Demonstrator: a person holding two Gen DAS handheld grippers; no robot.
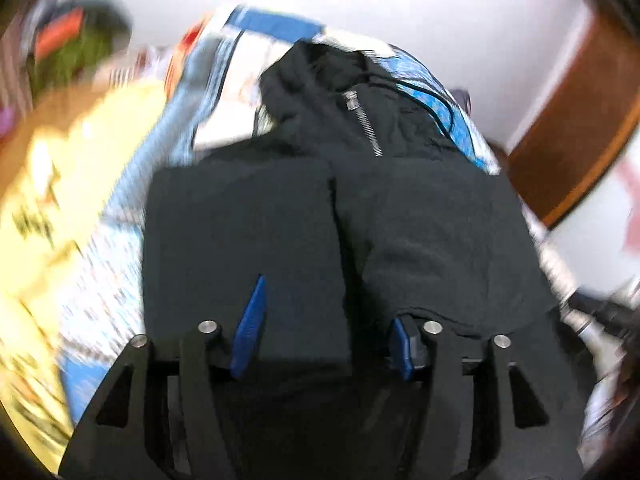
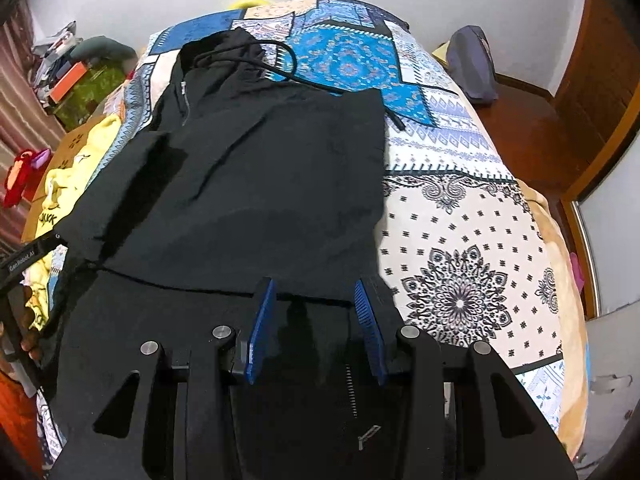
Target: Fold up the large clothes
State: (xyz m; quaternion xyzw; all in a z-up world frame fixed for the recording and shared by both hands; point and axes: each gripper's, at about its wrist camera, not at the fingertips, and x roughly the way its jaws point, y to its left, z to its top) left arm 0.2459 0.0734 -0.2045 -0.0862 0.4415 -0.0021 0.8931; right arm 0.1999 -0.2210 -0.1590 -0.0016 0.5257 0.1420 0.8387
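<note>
A black zip hoodie [image 2: 256, 176] lies on the patterned bedspread [image 2: 460, 216], hood and drawstring at the far end. Its sleeves are folded in over the body. In the left wrist view the hoodie [image 1: 320, 200] fills the middle, with its silver zipper [image 1: 366, 124] showing near the collar. My left gripper [image 1: 326, 320] is open over the lower part of the hoodie, and cloth covers its right blue finger [image 1: 400, 346]. My right gripper [image 2: 316, 312] is open with its blue fingers [image 2: 262, 328] just above the hoodie's near hem.
A yellow garment [image 2: 60, 184] lies at the bed's left edge, beside clutter on a green box [image 2: 84, 88]. A grey bag [image 2: 472, 64] sits on the wooden floor at the far right. A wooden door [image 2: 600, 80] stands at the right.
</note>
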